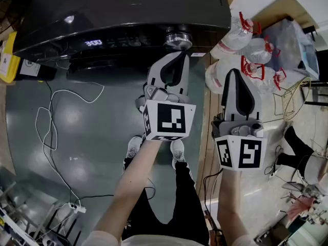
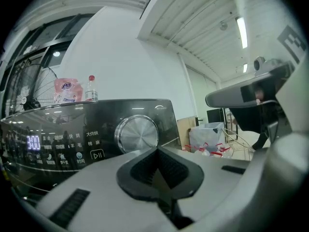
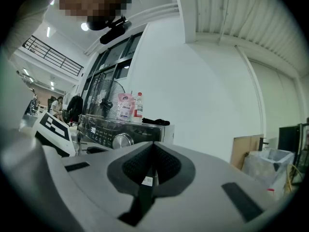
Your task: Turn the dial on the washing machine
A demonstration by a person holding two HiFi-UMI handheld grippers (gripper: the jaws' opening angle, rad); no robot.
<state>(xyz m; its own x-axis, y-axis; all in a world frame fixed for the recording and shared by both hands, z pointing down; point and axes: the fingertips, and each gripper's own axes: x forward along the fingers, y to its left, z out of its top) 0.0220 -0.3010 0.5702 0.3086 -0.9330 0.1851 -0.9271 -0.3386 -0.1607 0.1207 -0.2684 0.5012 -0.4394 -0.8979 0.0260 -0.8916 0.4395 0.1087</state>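
Observation:
The dark washing machine [image 1: 123, 9] fills the top of the head view. Its silver dial [image 1: 178, 39] sits at the right end of the control panel, right of the lit display [image 1: 93, 43]. My left gripper [image 1: 178, 55] points at the dial from just below, jaws shut with nothing between them. In the left gripper view the dial [image 2: 138, 133] stands a short way beyond the shut tips [image 2: 157, 150], apart from them. My right gripper [image 1: 233, 74] hangs shut and empty to the right of the machine. In its view, the dial [image 3: 122, 140] is small and far to the left.
Several large water bottles with red caps [image 1: 241, 35] lie on the floor right of the machine. White cables [image 1: 51, 122] and a power strip [image 1: 76, 207] trail over the grey floor at left. A pink bag [image 2: 67, 91] and a bottle [image 2: 91, 88] stand on the machine's top.

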